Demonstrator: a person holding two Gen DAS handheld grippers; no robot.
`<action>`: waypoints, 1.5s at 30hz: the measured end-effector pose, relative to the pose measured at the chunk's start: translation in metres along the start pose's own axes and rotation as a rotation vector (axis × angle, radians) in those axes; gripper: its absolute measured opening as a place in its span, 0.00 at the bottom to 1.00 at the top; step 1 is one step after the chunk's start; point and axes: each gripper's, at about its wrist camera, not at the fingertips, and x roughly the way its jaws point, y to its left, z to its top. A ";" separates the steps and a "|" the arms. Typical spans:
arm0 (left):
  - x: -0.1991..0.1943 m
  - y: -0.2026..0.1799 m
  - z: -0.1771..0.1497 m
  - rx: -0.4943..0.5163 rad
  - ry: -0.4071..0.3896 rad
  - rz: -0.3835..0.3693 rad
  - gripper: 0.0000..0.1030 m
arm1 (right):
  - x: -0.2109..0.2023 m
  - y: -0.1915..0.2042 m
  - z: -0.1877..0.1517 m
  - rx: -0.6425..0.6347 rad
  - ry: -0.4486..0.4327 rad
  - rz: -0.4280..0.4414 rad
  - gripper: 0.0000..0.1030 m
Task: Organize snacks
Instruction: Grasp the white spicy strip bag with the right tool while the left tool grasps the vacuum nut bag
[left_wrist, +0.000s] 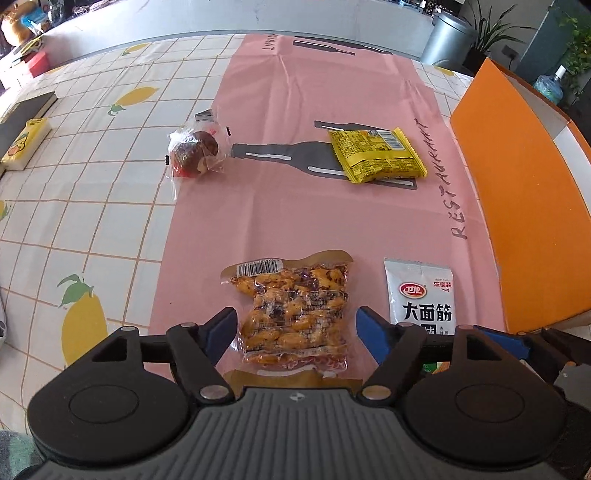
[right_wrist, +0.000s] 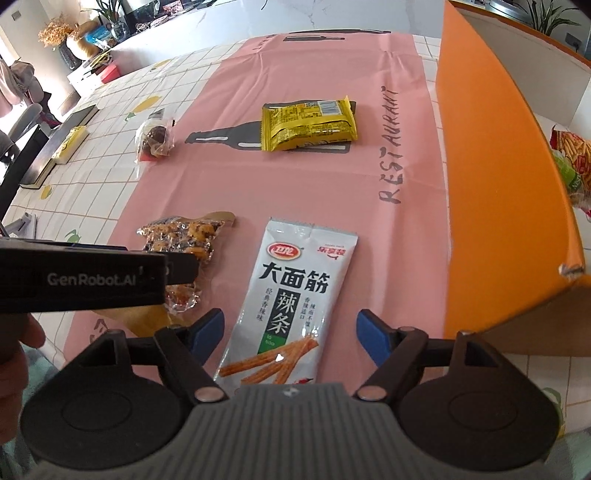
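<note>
1. The surface (left_wrist: 92, 206) wears a white grid cloth printed with lemons, and a pink mat (left_wrist: 295, 206) marked "RESTAURANT" with bottle drawings runs down its middle.
2. An orange box (right_wrist: 495, 184) stands along the mat's right edge; in the right wrist view a red and green snack bag (right_wrist: 572, 166) shows inside it.
3. The left tool (left_wrist: 296, 334) points steeply down with its blue-padded fingers spread apart. A clear vacuum pack of orange-brown snacks (left_wrist: 295, 314) lies flat on the mat between them, and neither pad presses on it.
4. The right tool (right_wrist: 290, 332) also has its fingers wide apart, on either side of a white spicy-strip packet (right_wrist: 291, 291) with black Chinese lettering. The packet lies flat on the mat, just right of the vacuum pack, with a gap to each pad.
5. Farther up the mat, a yellow packet (left_wrist: 376, 155) rests on a bottle drawing.
6. A small cake in clear wrap (left_wrist: 195, 151) sits at the mat's left edge, well apart from the yellow packet.
7. At the far left of the cloth lie a yellow and white box (left_wrist: 26, 144) and a dark slab (left_wrist: 22, 114) beside it.
</note>
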 end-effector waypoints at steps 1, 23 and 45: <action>0.002 -0.003 0.000 0.016 -0.004 0.015 0.85 | 0.000 0.001 0.000 0.001 -0.003 -0.002 0.77; 0.002 0.012 -0.003 0.022 -0.023 0.071 0.74 | 0.003 0.019 -0.008 0.034 -0.040 -0.106 0.77; -0.022 0.018 0.003 -0.014 -0.071 -0.002 0.73 | -0.009 0.040 0.005 -0.093 -0.091 -0.141 0.45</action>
